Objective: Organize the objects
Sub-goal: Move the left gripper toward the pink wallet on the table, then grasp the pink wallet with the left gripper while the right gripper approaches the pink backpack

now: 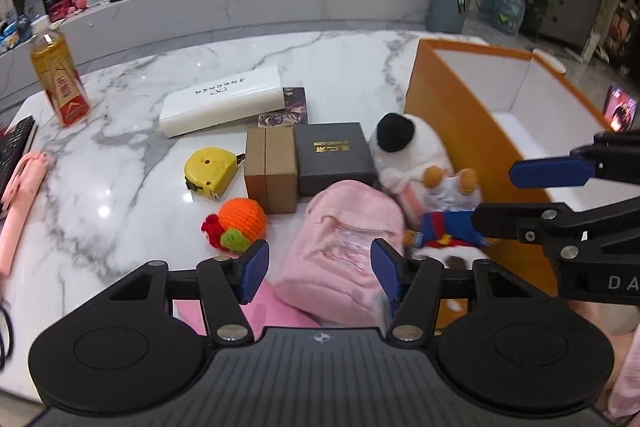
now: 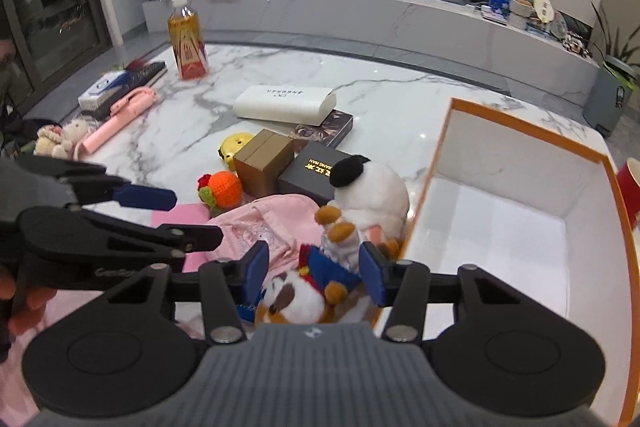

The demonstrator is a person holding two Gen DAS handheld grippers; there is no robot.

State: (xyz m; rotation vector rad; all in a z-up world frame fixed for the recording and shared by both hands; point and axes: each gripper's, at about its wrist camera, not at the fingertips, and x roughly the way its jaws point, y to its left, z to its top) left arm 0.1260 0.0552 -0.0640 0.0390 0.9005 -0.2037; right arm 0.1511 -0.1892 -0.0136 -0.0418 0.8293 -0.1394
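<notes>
Pink backpack [image 1: 344,239] between left tool [image 1: 320,269] pads (apart) | plush doll [image 2: 308,283] between right tool [image 2: 314,273] pads, apart

L claw [image 1: 316,269] open over pink backpack [image 1: 344,247] on table [image 1: 132,155].

Left gripper [image 1: 318,269] and right gripper [image 2: 314,269], black linkage arms, silver screw heads, blue pads, ribbed grey bodies, white lettering, pink sleeve [image 1: 628,379]

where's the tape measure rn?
The yellow tape measure lies on the marble table, left of the brown box, behind the crocheted orange.
</notes>
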